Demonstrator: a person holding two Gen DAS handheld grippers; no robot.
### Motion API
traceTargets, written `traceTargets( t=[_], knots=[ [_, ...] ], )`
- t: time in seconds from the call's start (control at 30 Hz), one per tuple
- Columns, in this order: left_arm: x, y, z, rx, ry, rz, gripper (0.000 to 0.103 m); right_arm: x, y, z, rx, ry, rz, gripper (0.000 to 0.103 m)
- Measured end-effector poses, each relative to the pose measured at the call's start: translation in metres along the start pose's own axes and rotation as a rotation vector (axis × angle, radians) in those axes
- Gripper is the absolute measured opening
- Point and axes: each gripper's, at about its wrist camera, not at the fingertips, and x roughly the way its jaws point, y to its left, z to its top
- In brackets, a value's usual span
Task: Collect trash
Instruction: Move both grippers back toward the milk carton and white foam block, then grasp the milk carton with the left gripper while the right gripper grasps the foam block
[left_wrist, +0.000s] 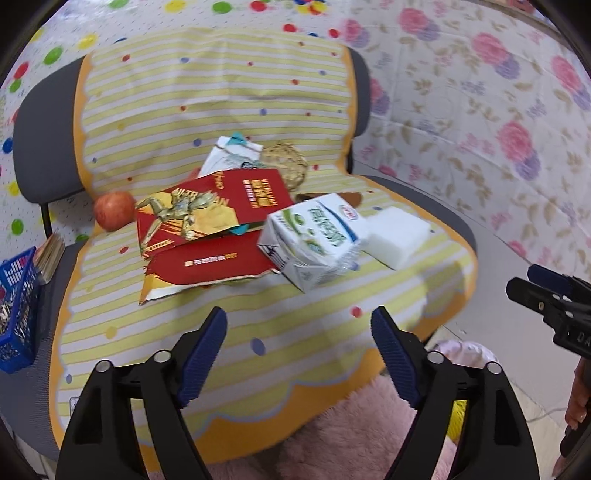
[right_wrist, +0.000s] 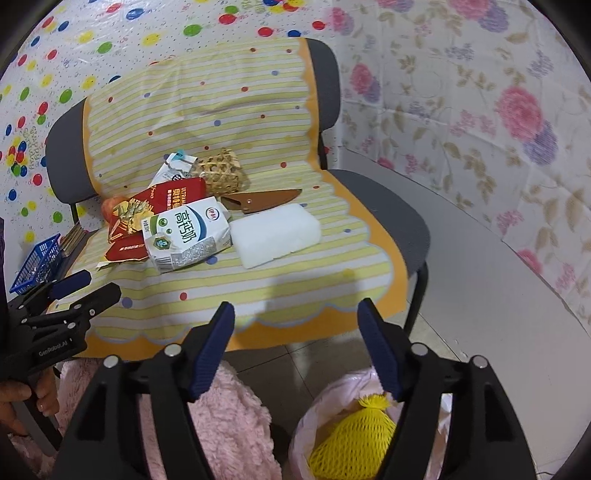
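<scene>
A white and green milk carton (left_wrist: 314, 240) (right_wrist: 186, 232) lies on its side on the striped chair seat (left_wrist: 236, 332) (right_wrist: 295, 288). Left of it are torn red wrappers (left_wrist: 210, 218) (right_wrist: 155, 210) and a white packet (left_wrist: 231, 153) (right_wrist: 173, 166) behind. A white foam block (left_wrist: 395, 236) (right_wrist: 275, 234) lies right of the carton. My left gripper (left_wrist: 299, 325) is open and empty, a little in front of the carton. My right gripper (right_wrist: 295, 314) is open and empty above the seat's front edge. A pink bag (right_wrist: 343, 406) on the floor holds yellow foam netting (right_wrist: 351, 439).
An apple (left_wrist: 114, 210) (right_wrist: 110, 206), a woven basket (left_wrist: 286, 162) (right_wrist: 221, 171) and a brown knife (right_wrist: 262, 199) also lie on the seat. A blue basket (left_wrist: 16, 310) (right_wrist: 37, 264) stands at the left. A pink fluffy rug (left_wrist: 351, 435) (right_wrist: 229, 424) lies in front.
</scene>
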Motion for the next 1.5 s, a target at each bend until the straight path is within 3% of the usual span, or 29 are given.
traceTargets(
  t=[0.3,0.57,0.97,1.07,1.23,1.5],
  knots=[
    [0.044,-0.002,0.023,0.099,-0.002,0.026,0.091,0.03,-0.004,0.009,0.007,0.043,0.017,0.072],
    [0.076,-0.002,0.032,0.209,0.056,-0.031,0.091,0.05,-0.017,0.015,0.045,0.078,0.005,0.073],
    [0.106,-0.014,0.049,0.371,0.081,-0.145,0.091,0.074,-0.012,0.026,0.036,0.112,0.003,0.073],
    [0.109,-0.015,0.051,0.373,0.087,-0.164,0.089,0.074,-0.012,0.026,0.035,0.114,0.001,0.073],
    [0.098,-0.015,0.047,0.367,0.065,-0.133,0.088,0.072,-0.012,0.025,0.036,0.111,0.007,0.073],
    [0.051,0.013,0.056,0.159,-0.028,-0.093,0.087,0.07,-0.002,0.025,0.014,0.094,0.038,0.073]
  ],
)
